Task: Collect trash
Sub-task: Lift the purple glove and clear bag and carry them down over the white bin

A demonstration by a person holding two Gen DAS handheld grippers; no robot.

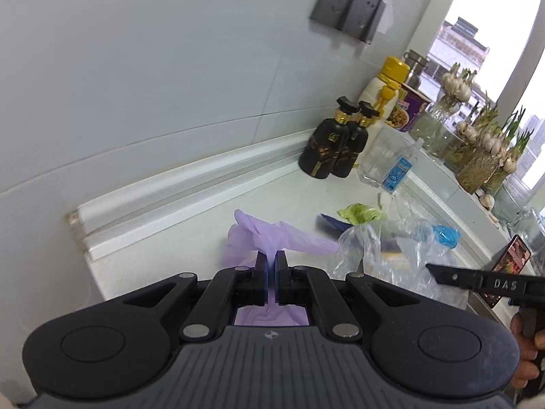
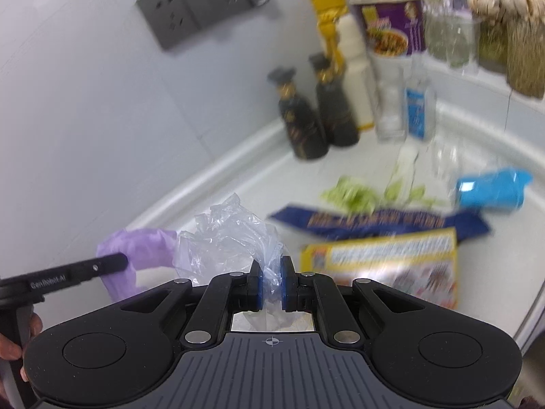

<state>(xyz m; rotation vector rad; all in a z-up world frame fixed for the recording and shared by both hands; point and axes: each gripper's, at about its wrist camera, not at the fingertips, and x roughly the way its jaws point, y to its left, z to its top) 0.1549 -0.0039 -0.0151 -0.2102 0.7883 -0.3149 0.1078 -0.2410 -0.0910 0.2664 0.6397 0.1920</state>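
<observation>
My left gripper (image 1: 271, 259) is shut on a purple plastic bag (image 1: 269, 235) that it holds over the white counter (image 1: 190, 238). My right gripper (image 2: 271, 274) is shut on a crumpled clear plastic bag (image 2: 224, 235); that bag also shows in the left wrist view (image 1: 381, 252). The purple bag shows at left in the right wrist view (image 2: 136, 252). Trash lies on the counter: lettuce scraps (image 2: 354, 194), a dark blue wrapper (image 2: 374, 221), a yellow package (image 2: 381, 266) and a blue crumpled cup (image 2: 490, 189).
Two black bottles (image 1: 333, 143), a white bottle with yellow cap (image 1: 385, 88), a purple noodle cup (image 1: 408, 109), a clear glass (image 1: 381, 153) and a small blue-label bottle (image 1: 398, 170) stand by the wall. Jars of sprouting garlic (image 1: 483, 150) line the sill. A phone (image 1: 511, 259) leans at right.
</observation>
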